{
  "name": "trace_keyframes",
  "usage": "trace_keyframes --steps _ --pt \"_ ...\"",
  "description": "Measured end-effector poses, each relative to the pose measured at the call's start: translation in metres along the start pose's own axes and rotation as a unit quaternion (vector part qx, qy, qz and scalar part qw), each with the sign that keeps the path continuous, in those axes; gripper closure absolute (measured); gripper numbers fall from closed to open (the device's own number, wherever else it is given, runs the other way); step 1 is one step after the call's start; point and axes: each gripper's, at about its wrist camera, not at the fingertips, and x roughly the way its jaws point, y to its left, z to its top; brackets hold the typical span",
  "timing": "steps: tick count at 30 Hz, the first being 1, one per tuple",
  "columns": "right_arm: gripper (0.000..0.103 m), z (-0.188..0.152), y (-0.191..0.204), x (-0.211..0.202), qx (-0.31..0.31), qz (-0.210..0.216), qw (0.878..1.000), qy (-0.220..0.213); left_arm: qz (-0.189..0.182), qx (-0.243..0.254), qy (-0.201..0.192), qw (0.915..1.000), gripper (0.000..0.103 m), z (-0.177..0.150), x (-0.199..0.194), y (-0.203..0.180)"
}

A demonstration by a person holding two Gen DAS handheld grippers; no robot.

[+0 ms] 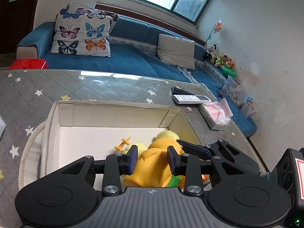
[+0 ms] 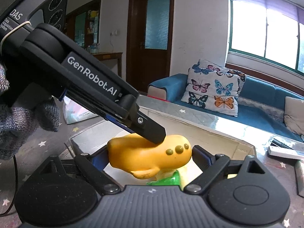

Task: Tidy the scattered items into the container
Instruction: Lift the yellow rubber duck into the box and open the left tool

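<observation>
An orange plush toy (image 1: 152, 163) with a green part hangs over the near end of the white cardboard box (image 1: 114, 117). In the right wrist view my right gripper (image 2: 150, 158) is shut on this toy (image 2: 148, 155), one pad at each end. My left gripper (image 1: 152, 157) is open, its fingers straddling the toy with a gap on the left side. One left finger (image 2: 152, 131) lies across the toy's top. The right gripper's fingers (image 1: 191, 149) reach in from the right. A yellow plush (image 1: 168, 134) and a small orange plane (image 1: 123, 143) lie in the box.
Two remote controls (image 1: 191, 97) and a tissue pack (image 1: 216, 114) lie on the star-patterned grey table cover (image 1: 57, 87) right of the box. A pale coiled ring (image 1: 28, 146) curves round the box's left side. Behind are a blue sofa (image 1: 133, 60) and cushions. A gloved hand (image 2: 19, 114) holds the left gripper.
</observation>
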Motion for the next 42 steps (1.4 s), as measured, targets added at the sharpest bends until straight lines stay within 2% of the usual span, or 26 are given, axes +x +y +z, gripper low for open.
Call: trace_keyframes --steps 11,18,35,42 --pt "0.011 -0.007 -0.018 0.008 0.016 -0.029 0.999 0.014 0.012 0.005 0.008 0.9999 0.067 -0.004 0.018 -0.006" --pt "0.010 -0.008 -0.021 0.012 0.023 -0.032 0.999 0.027 0.019 0.005 0.019 0.9996 0.067 -0.011 0.023 -0.002" --pt "0.009 -0.011 -0.020 -0.013 0.028 -0.028 0.999 0.013 0.035 -0.019 0.022 0.9990 0.064 -0.015 0.026 0.008" --pt "0.009 -0.019 -0.018 -0.030 0.032 -0.025 0.999 0.012 0.041 -0.026 0.019 0.9986 0.066 -0.018 0.023 0.004"
